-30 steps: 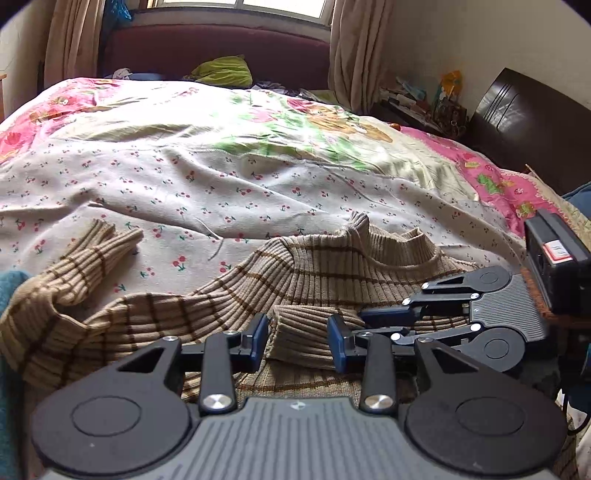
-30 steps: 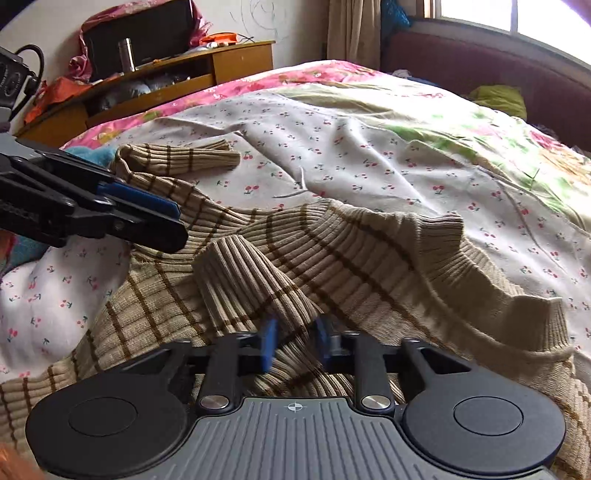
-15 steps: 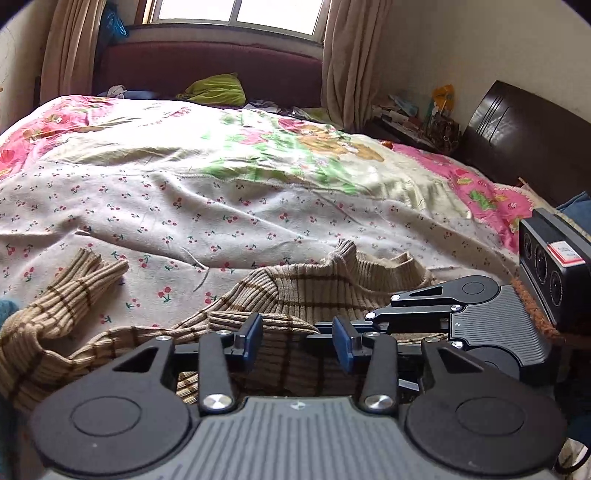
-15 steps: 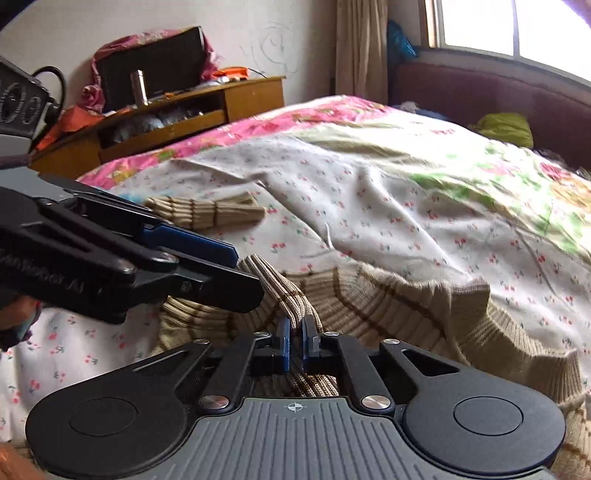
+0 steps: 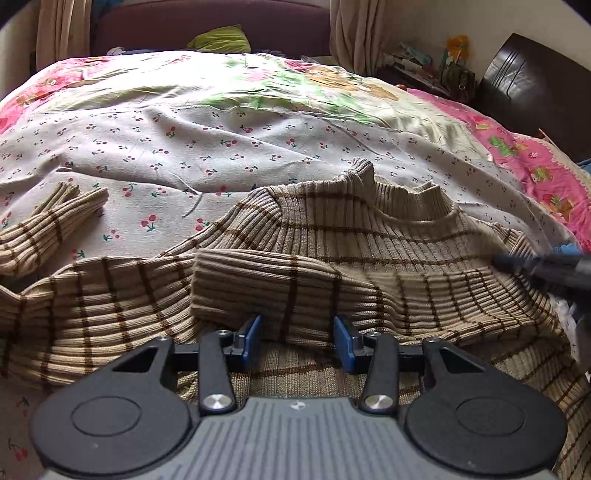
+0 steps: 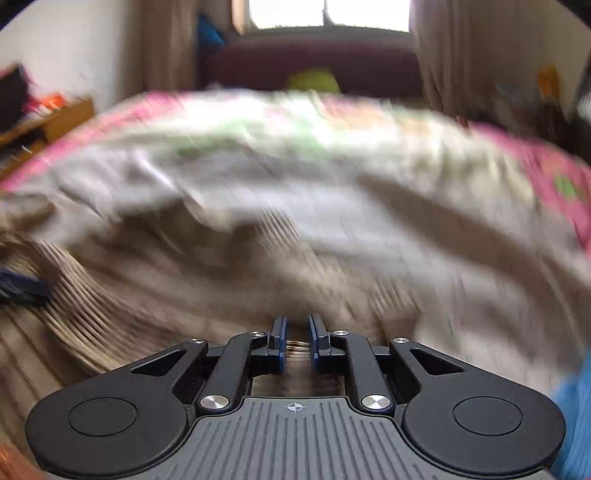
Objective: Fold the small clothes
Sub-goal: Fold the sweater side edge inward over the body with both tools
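a beige ribbed sweater (image 5: 369, 236) with thin brown stripes lies spread across the near part of the bed (image 5: 221, 147), on a sheet printed with small cherries. its high collar (image 5: 406, 199) stands up toward the far side. one sleeve (image 5: 266, 280) is folded across the body of the garment, its cuff end lying just ahead of the left gripper (image 5: 297, 338). the other sleeve (image 5: 48, 225) trails off to the left, its cuff resting on the sheet.

the left gripper's blue-padded fingers (image 5: 251, 334) are spread apart, and a low edge of the folded sleeve sits in the gap between them; the pads do not press on it.

the right gripper (image 6: 295, 341) shows at the right edge of the left wrist view as a dark blurred bar (image 5: 543, 264) over the sweater's shoulder. in its own view the scene is heavily smeared by motion, but its fingers (image 6: 277, 338) stand close together with a bunched bit of ribbed knit (image 6: 295, 349) pinched between the pads.

a green cushion (image 5: 221, 38) sits at the far end of the bed, beneath curtains (image 5: 351, 29).
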Available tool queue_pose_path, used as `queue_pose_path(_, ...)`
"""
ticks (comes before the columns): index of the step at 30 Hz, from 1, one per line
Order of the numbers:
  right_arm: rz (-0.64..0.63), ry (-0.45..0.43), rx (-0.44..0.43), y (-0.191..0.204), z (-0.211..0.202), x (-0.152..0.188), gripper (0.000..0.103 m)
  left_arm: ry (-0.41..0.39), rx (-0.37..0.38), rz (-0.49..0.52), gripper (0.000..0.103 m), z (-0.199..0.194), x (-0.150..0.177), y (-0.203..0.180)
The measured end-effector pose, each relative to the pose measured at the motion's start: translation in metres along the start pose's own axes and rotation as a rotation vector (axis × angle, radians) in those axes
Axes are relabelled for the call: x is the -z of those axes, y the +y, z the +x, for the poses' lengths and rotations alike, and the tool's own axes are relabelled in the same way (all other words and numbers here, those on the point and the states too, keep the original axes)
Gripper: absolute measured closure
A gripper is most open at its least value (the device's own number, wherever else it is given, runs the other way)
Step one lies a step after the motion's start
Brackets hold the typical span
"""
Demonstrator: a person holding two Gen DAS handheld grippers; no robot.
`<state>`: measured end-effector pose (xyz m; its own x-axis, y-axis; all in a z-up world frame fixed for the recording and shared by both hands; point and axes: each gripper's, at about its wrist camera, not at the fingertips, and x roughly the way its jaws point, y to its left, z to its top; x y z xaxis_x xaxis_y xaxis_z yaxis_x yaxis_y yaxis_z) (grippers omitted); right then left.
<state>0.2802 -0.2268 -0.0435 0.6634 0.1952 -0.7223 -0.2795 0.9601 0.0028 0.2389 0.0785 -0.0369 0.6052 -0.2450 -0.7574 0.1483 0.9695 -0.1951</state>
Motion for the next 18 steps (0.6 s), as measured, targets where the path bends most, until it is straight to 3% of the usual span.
queue_pose_path(7, 0.015, -0.161, -0.021, 0.007, -0.022, -0.007, 0.087, -0.095, 0.02, -0.005, 0.05, -0.014, -0.012, -0.011)
queue_pose_path(10, 0.03, -0.086, -0.006, 0.005, -0.011, -0.009, 0.086, -0.032, -0.024, -0.046, 0.05, 0.006, -0.008, -0.001)
queue_pose_path(12, 0.01, -0.065, 0.006, 0.012, -0.012, -0.008, 0.084, -0.017, -0.013, -0.095, 0.05, 0.008, 0.003, 0.009)
queue_pose_path(15, -0.039, -0.112, -0.055, 0.036, -0.025, -0.017, 0.083, -0.06, -0.014, -0.154, 0.05, -0.015, 0.016, 0.013)
queue_pose_path(18, -0.083, -0.119, -0.185, 0.075, -0.029, -0.04, 0.083, -0.128, -0.027, -0.217, 0.05, -0.037, 0.034, 0.014)
